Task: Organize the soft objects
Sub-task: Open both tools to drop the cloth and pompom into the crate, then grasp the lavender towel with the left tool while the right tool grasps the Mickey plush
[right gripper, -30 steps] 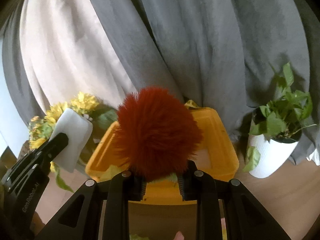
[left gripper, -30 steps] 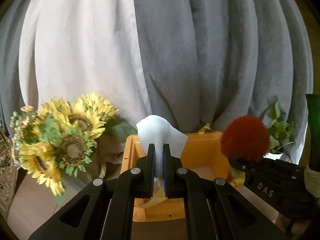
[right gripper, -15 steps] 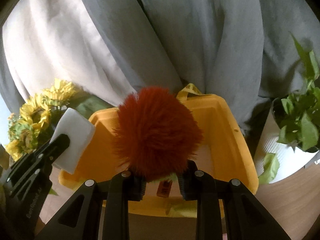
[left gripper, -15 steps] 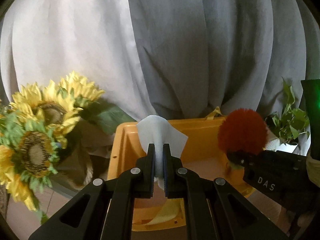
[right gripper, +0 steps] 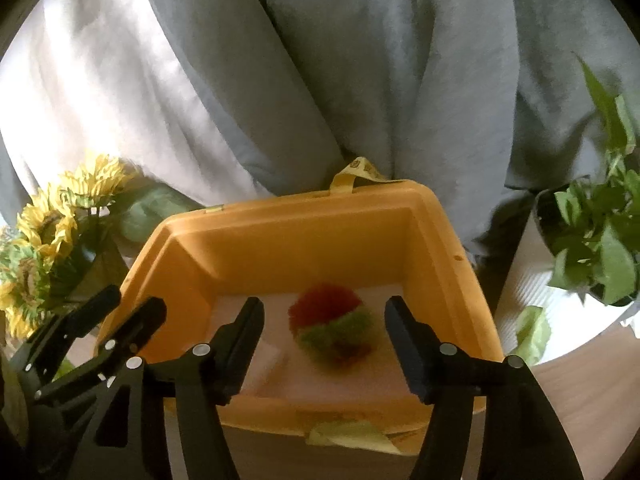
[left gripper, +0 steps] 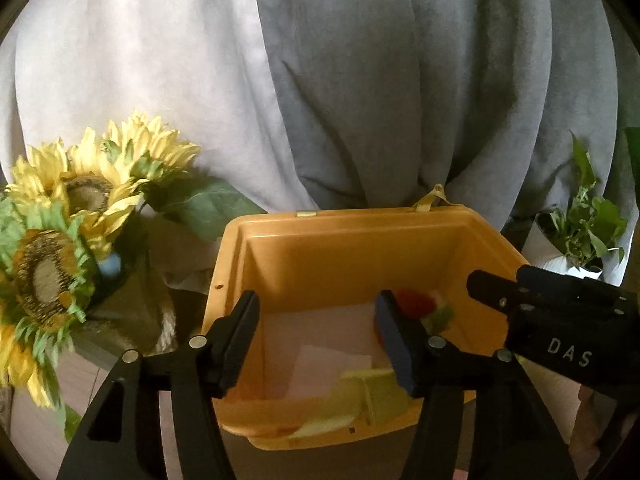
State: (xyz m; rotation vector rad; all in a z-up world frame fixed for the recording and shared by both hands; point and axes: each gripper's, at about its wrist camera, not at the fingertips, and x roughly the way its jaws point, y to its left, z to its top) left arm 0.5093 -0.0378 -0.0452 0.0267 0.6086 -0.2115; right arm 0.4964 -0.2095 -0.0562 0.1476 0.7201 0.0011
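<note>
The fluffy red-and-green pompom (left gripper: 416, 306) lies at the far right of the orange plastic bin (left gripper: 352, 240), half hidden behind your left gripper (left gripper: 316, 340), whose jaws have just been opening, nothing between them. From your right gripper (right gripper: 324, 344), jaws likewise just opened and empty, the pompom rests on the bin's floor, a white sponge (right gripper: 264, 364) near left.

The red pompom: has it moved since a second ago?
Yes. The pompom has dropped from between the right gripper's fingers, which have just been opening, onto the floor of the yellow bin.
</note>
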